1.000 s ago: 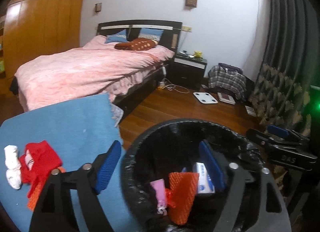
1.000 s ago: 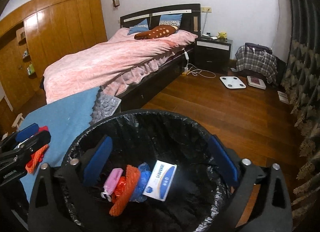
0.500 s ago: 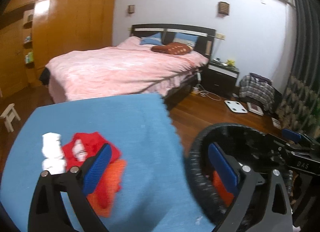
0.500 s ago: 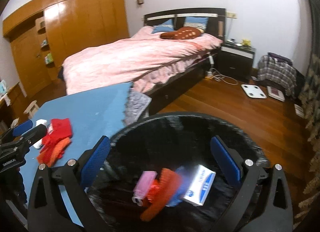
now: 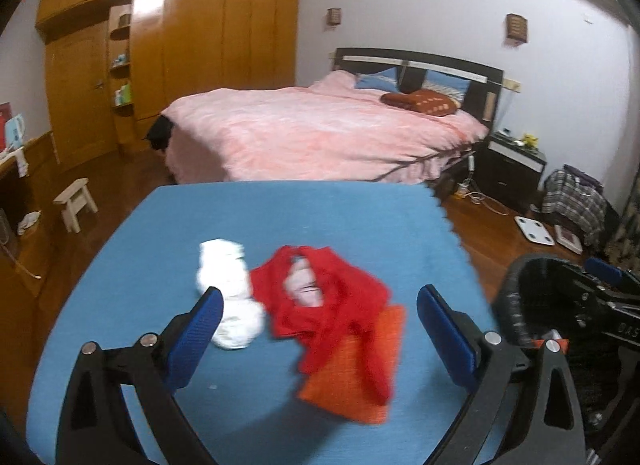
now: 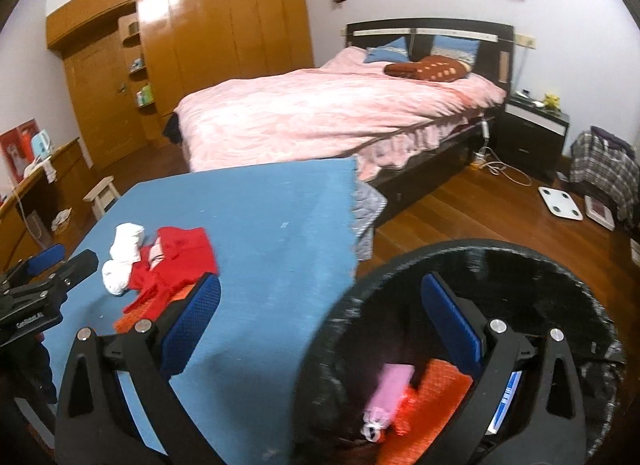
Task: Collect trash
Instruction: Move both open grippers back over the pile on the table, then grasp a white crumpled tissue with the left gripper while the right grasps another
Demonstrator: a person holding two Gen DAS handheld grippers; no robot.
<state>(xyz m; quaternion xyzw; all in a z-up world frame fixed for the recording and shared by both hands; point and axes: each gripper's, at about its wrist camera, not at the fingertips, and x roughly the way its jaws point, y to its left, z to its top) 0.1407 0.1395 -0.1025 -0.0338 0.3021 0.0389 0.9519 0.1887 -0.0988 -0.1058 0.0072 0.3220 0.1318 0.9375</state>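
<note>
On the blue-covered table [image 5: 352, 209] lies a small pile: a crumpled white tissue [image 5: 228, 289], a red wrapper [image 5: 320, 297] and an orange mesh piece [image 5: 356, 373]. My left gripper [image 5: 320, 321] hovers over that pile, open, with nothing between its blue pads. The same red wrapper [image 6: 172, 261] and white tissue [image 6: 122, 257] show at the left of the right wrist view. My right gripper [image 6: 320, 313] is open and empty, straddling the table's edge and the black-lined bin [image 6: 520, 261]. In the bin lie a pink item [image 6: 386, 389], an orange mesh piece [image 6: 432, 397] and a white-blue box [image 6: 506, 397].
A pink-covered bed [image 5: 320, 133] stands beyond the table, with a dark nightstand [image 5: 510, 169] to its right. A wooden wardrobe [image 5: 172, 53] fills the left wall. A small stool [image 5: 76, 201] and a white scale [image 5: 534, 231] sit on the wooden floor.
Both grippers have swung left, from over the bin toward the table. The bin has slid to the right of both views, and the trash pile now sits between the left gripper's fingers.
</note>
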